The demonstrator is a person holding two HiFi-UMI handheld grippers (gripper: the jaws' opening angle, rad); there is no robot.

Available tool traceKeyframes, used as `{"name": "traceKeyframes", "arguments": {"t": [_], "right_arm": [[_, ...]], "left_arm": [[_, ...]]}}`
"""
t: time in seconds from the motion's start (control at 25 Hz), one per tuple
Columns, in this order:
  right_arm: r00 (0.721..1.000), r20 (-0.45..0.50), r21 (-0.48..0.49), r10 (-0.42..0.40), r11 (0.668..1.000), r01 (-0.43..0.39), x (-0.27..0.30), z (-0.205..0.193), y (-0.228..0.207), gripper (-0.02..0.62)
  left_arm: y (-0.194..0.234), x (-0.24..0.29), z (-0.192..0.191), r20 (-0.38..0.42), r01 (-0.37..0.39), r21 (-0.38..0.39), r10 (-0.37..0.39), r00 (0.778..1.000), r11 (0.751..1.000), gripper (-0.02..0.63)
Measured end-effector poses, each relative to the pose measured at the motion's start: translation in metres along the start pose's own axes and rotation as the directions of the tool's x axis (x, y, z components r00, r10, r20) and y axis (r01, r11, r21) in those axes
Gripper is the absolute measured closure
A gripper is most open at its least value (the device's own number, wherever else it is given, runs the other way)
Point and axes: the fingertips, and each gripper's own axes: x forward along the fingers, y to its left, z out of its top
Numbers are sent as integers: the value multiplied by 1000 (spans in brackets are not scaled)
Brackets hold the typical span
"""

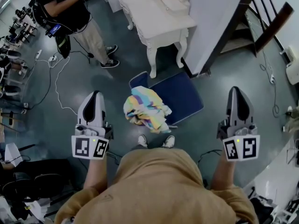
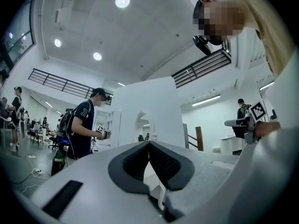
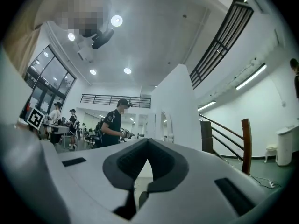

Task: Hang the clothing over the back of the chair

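In the head view a pastel rainbow-striped garment [image 1: 145,109] lies bunched over the near edge of a chair with a blue seat [image 1: 182,96]; the chair's back is hidden under the cloth. My left gripper [image 1: 96,94] hovers to the left of the garment, apart from it, jaws shut and empty. To the right of the chair my right gripper [image 1: 237,90] is held at about the same height, also shut with nothing in it. Both gripper views look out level across the room, with the left gripper [image 2: 149,143] and right gripper [image 3: 148,140] pads meeting at the tip.
A white ornate table [image 1: 159,18] stands just beyond the chair, beside a white partition [image 1: 217,17] and stairs with a wooden rail [image 1: 272,22]. A person in a black shirt [image 1: 70,6] stands at the far left. Cables [image 1: 52,73] trail on the floor.
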Motion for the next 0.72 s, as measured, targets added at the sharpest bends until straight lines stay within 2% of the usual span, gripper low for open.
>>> {"name": "traceKeyframes", "arguments": {"t": [0.28, 0.72], "right_arm": [[999, -32, 50, 16, 999, -14, -8, -19, 1, 594], [997, -37, 24, 65, 998, -64, -2, -23, 0, 594]], "left_arm": [[-2, -12, 5, 7, -44, 13, 43, 999, 999, 601], [-13, -15, 7, 8, -65, 29, 65, 998, 997, 601]]}}
